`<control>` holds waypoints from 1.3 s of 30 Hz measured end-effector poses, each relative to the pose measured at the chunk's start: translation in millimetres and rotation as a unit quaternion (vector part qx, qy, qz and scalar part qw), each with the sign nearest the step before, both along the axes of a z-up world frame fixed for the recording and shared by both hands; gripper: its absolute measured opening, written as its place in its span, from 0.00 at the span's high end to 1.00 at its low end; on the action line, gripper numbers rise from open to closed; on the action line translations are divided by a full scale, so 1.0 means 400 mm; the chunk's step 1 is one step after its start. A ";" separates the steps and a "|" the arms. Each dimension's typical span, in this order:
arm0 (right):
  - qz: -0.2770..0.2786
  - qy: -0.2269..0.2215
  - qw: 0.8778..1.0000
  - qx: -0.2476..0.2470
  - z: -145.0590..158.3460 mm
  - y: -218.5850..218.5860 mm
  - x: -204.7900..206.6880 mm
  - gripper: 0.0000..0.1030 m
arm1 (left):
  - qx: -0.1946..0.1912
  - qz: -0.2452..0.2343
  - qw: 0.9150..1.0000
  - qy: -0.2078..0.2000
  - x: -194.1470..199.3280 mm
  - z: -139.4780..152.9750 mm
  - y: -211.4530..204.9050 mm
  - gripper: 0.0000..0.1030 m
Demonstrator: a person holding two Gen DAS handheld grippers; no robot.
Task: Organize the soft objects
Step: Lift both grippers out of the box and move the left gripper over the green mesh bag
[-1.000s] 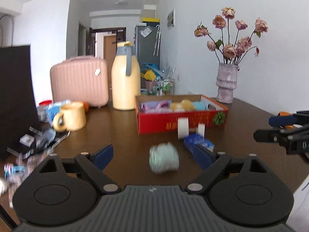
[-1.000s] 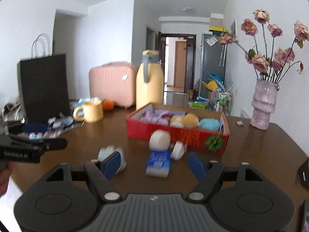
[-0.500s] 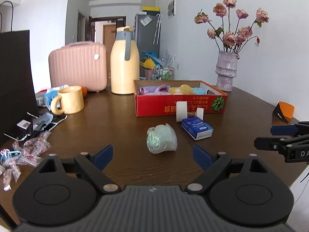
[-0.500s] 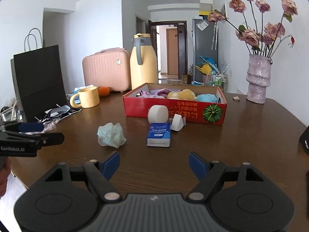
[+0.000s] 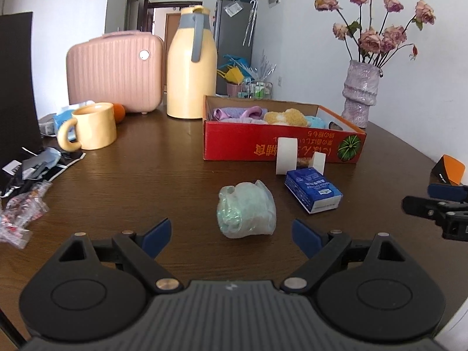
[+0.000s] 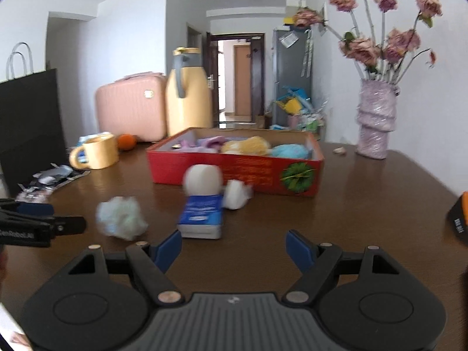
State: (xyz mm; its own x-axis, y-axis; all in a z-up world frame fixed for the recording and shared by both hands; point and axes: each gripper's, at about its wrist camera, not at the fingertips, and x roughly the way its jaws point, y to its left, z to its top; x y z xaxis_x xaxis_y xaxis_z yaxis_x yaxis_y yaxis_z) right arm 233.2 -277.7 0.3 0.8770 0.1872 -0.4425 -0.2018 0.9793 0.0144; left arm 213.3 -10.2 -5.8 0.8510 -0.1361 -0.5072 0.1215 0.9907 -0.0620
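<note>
Approach step: left gripper (image 5: 231,232), wide open and empty, faces the green bundle (image 5: 246,210) at 12 o'clock; right gripper (image 6: 234,244), open and empty, nears the blue pack (image 6: 201,215); next, close on each.

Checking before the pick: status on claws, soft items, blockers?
Left claw open, empty, lined up on green bundle. Right claw open, empty, near blue pack. Red box already holds plush. Nothing blocking.
</note>
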 end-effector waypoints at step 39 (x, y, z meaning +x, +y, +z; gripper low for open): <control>0.087 -0.088 0.992 -0.039 -0.052 -0.440 0.025 0.17 | 0.034 0.100 0.994 0.037 0.127 -0.025 -0.060 0.11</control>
State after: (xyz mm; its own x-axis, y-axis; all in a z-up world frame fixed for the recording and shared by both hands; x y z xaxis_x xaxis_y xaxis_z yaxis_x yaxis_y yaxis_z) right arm 243.3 -453.8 -20.7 0.8995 0.3131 -0.3049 -0.3597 0.9266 -0.1097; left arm 264.0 -34.2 -15.8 0.8181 0.0684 -0.5710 -0.0802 0.9968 0.0045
